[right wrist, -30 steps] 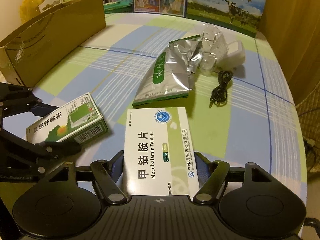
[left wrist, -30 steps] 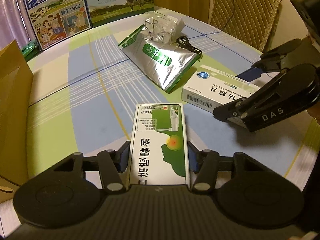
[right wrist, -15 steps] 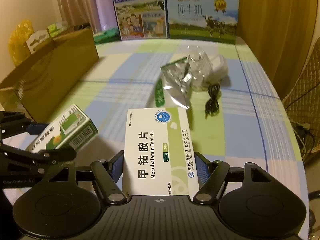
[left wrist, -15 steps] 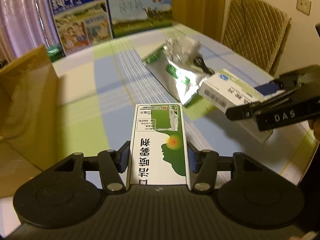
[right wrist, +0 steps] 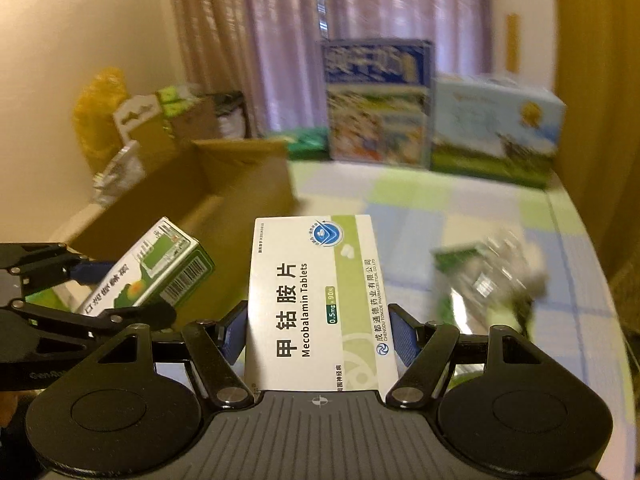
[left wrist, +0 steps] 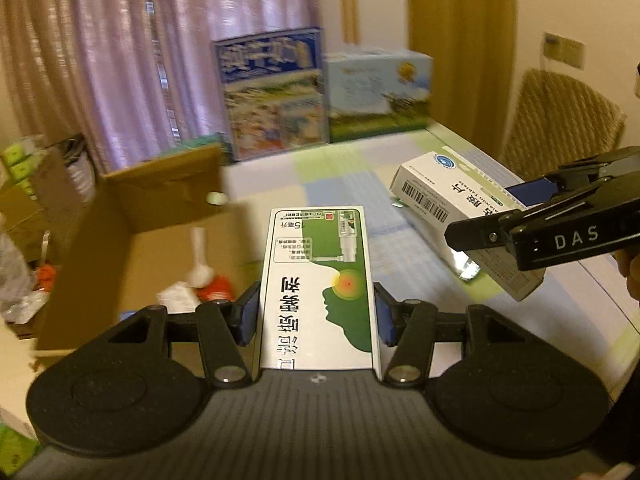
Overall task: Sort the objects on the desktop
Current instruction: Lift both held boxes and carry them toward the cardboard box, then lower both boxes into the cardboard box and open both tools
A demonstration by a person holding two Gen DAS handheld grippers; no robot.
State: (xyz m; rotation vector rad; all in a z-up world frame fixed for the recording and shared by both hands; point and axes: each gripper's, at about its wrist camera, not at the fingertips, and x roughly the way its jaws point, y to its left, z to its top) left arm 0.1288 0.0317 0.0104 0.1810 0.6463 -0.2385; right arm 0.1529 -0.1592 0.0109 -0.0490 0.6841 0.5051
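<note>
My left gripper point(left wrist: 316, 316) is shut on a green-and-white spray box point(left wrist: 318, 280), held up in the air beside the open cardboard box point(left wrist: 160, 216). My right gripper point(right wrist: 318, 332) is shut on a white-and-green Mecobalamin tablet box point(right wrist: 316, 300), also lifted above the table. In the left wrist view the tablet box point(left wrist: 452, 200) shows at right in the other gripper point(left wrist: 532, 224). In the right wrist view the spray box point(right wrist: 148, 272) shows at left, near the cardboard box point(right wrist: 224, 204).
Several small items point(left wrist: 200, 280) lie inside the cardboard box. A silver-green foil pouch point(right wrist: 480, 284) with clear plastic lies on the checked tablecloth point(right wrist: 440, 208). Two milk cartons point(left wrist: 276, 92) point(left wrist: 376, 92) stand at the far edge. A wicker chair point(left wrist: 560, 120) is at right.
Both grippers have risen and tilted up with their boxes; the view now reaches the curtains. The left gripper has swung left over the cardboard box's edge.
</note>
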